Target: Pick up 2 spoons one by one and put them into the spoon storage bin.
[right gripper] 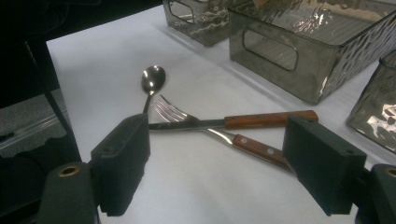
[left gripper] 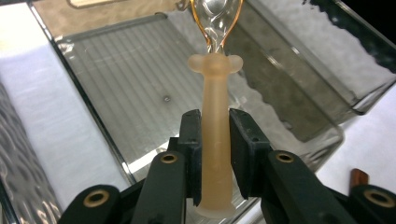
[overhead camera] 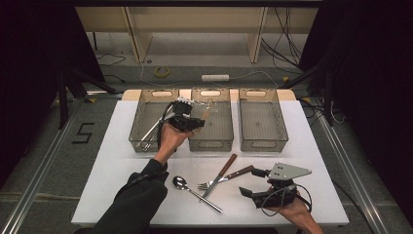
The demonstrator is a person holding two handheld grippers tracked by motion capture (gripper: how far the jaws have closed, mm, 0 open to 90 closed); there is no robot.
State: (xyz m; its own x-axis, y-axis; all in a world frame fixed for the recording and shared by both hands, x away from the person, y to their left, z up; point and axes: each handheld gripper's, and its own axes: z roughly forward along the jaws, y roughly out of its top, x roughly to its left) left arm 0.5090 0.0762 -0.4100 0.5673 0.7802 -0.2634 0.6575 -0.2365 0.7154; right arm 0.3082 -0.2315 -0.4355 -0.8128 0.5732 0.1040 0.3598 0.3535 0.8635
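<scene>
Smoked, rippled plastic makes up three bins set in a row along the far edge of the white table (overhead camera: 122, 161). The left bin (overhead camera: 146, 105) holds a few long metal utensils (overhead camera: 152, 131) leaning toward its near-left corner. The middle bin (overhead camera: 216, 129) has a ribbed floor, bare where it shows in the left gripper view, and the right bin (overhead camera: 263, 122) holds nothing that can be made out.

Over the middle bin, the left gripper (left gripper: 215, 140) has its jaws pressed against both sides of the frosted, peach-coloured handle of a small spoon (left gripper: 215, 121), whose clear, amber-rimmed bowl points toward the bin's far end. In the high view this spoon (overhead camera: 208, 108) sits just above the bin's far-left part.

On the near part of the table lie a steel spoon (overhead camera: 195, 191), and to its right a wood-handled fork (overhead camera: 225, 178) and a wood-handled knife (overhead camera: 220, 176), crossed over each other. The right gripper (overhead camera: 253, 181) rests at the near-right corner with its jaws wide apart and nothing between them, pointing left toward the crossed pair.
</scene>
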